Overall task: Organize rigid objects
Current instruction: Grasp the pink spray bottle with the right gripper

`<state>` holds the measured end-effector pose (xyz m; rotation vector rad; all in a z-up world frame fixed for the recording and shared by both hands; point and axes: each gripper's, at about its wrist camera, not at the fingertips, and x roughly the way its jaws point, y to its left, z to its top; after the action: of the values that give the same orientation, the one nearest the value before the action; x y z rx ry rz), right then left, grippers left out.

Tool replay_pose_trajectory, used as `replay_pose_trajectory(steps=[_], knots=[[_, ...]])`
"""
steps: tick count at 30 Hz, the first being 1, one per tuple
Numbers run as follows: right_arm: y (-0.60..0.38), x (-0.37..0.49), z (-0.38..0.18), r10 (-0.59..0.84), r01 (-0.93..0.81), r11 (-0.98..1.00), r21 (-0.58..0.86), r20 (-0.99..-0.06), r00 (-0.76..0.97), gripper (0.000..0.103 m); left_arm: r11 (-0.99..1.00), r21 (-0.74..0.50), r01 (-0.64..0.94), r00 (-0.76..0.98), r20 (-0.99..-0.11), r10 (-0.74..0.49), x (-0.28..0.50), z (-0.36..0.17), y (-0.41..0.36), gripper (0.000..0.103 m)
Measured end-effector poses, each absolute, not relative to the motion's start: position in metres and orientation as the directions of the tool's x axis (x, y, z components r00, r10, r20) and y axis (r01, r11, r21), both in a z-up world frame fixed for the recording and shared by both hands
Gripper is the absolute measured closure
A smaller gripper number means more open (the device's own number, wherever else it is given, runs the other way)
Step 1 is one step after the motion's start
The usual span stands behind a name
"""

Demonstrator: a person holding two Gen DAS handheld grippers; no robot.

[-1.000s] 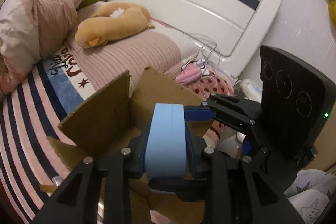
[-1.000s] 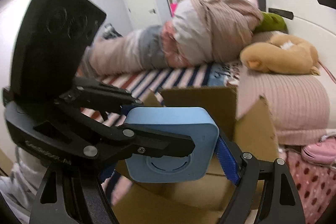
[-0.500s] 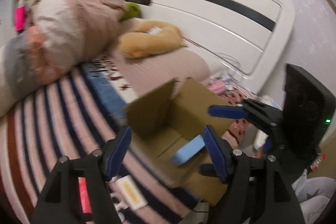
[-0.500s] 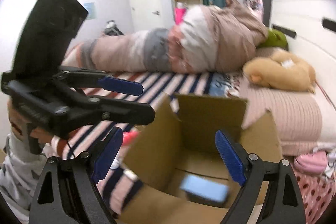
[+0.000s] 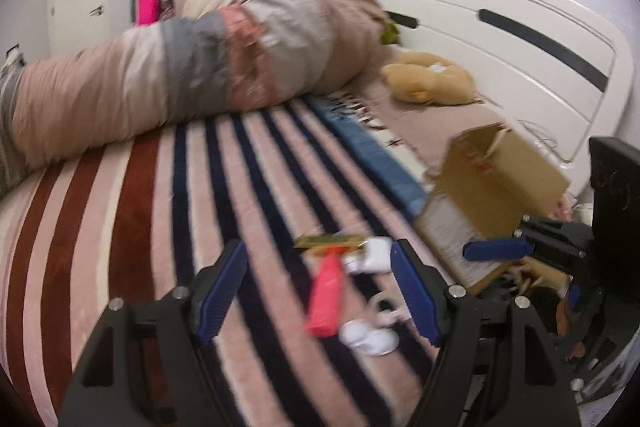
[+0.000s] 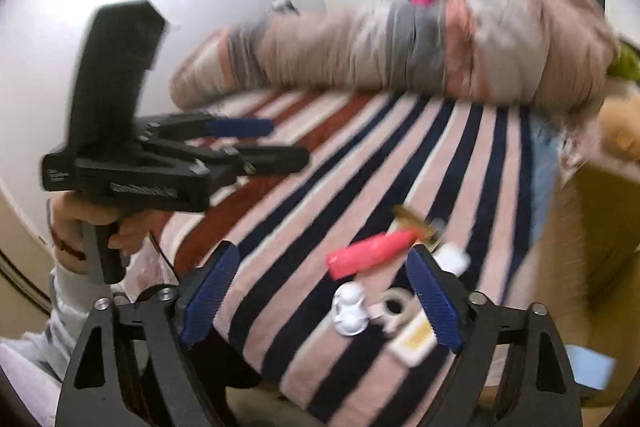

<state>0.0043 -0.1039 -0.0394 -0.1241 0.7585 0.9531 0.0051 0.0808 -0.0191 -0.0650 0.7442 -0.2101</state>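
Both grippers are open and empty above the striped bed. In the left wrist view my left gripper (image 5: 320, 287) frames a pink tube (image 5: 326, 303), a gold packet (image 5: 330, 241), a white case (image 5: 370, 255) and small white pieces (image 5: 368, 341). The cardboard box (image 5: 492, 183) stands at the right. In the right wrist view my right gripper (image 6: 324, 301) frames the pink tube (image 6: 370, 253), a white round piece (image 6: 350, 311), a white ring (image 6: 396, 307) and a white-and-yellow card (image 6: 414, 341). The blue block (image 6: 590, 371) lies in the box (image 6: 600, 227) at the right. The left gripper (image 6: 256, 143) shows at the left, open.
A rolled duvet (image 5: 200, 67) lies across the far side of the bed. A tan plush toy (image 5: 430, 83) lies by the white headboard (image 5: 500, 39). The bed's near edge (image 6: 280, 387) drops off below the small objects. The views are motion blurred.
The blue block held between both grippers was let go and now lies in the box. Both grippers opened and swung left from the box toward the small objects on the striped blanket.
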Motion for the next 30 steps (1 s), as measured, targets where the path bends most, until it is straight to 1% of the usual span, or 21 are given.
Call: replay_pose_trajectory(steps=[3,5,9,11,14,15,16,18,20,22,24,27,30], knots=[[-0.078,0.017,-0.074,0.664,-0.724,0.624,0.293,-0.688,0.294,0.024,0.973,-0.171,0.157,0.701,-0.675,-0.232,0.01,-0.044,0.102,0.032],[-0.066,0.032,-0.096,0.653,-0.674,0.652,0.349,-0.71,0.264,0.028,0.969,-0.19,0.161,0.691,-0.679,-0.248,0.011,-0.058,0.113,0.032],[-0.052,0.059,-0.122,0.632,-0.562,0.714,0.417,-0.73,0.261,0.033,0.965,-0.213,0.155,0.687,-0.678,-0.261,0.013,-0.077,0.13,0.032],[-0.05,0.069,-0.13,0.613,-0.511,0.745,0.429,-0.743,0.269,0.036,0.96,-0.232,0.158,0.683,-0.676,-0.276,0.012,-0.083,0.136,0.032],[-0.042,0.083,-0.144,0.554,-0.45,0.798,0.401,-0.783,0.284,0.04,0.96,-0.232,0.156,0.68,-0.68,-0.274,0.013,-0.089,0.143,0.032],[-0.04,0.088,-0.151,0.56,-0.432,0.796,0.423,-0.785,0.264,0.044,0.961,-0.23,0.152,0.681,-0.681,-0.271,0.013,-0.091,0.146,0.032],[-0.039,0.091,-0.155,0.56,-0.422,0.798,0.431,-0.789,0.253,0.046,0.961,-0.232,0.15,0.68,-0.681,-0.27,0.012,-0.092,0.148,0.032],[-0.034,0.092,-0.156,0.543,-0.43,0.807,0.405,-0.794,0.272,0.048,0.958,-0.244,0.15,0.678,-0.68,-0.28,0.013,-0.093,0.152,0.032],[-0.029,0.087,-0.154,0.527,-0.471,0.805,0.361,-0.799,0.288,0.055,0.956,-0.252,0.152,0.675,-0.68,-0.287,0.014,-0.095,0.155,0.032],[-0.022,0.078,-0.153,0.532,-0.545,0.773,0.325,-0.8,0.278,0.069,0.956,-0.253,0.151,0.673,-0.682,-0.286,0.014,-0.097,0.157,0.032],[-0.014,0.066,-0.15,0.54,-0.628,0.724,0.288,-0.802,0.254,0.073,0.955,-0.254,0.152,0.671,-0.683,-0.288,0.014,-0.098,0.158,0.032],[-0.008,0.059,-0.148,0.524,-0.673,0.7,0.237,-0.811,0.26,0.073,0.954,-0.26,0.148,0.668,-0.685,-0.29,0.014,-0.099,0.16,0.032],[-0.007,0.068,-0.15,0.518,-0.649,0.715,0.26,-0.821,0.242,0.073,0.959,-0.256,0.125,0.666,-0.694,-0.272,0.014,-0.101,0.163,0.032]])
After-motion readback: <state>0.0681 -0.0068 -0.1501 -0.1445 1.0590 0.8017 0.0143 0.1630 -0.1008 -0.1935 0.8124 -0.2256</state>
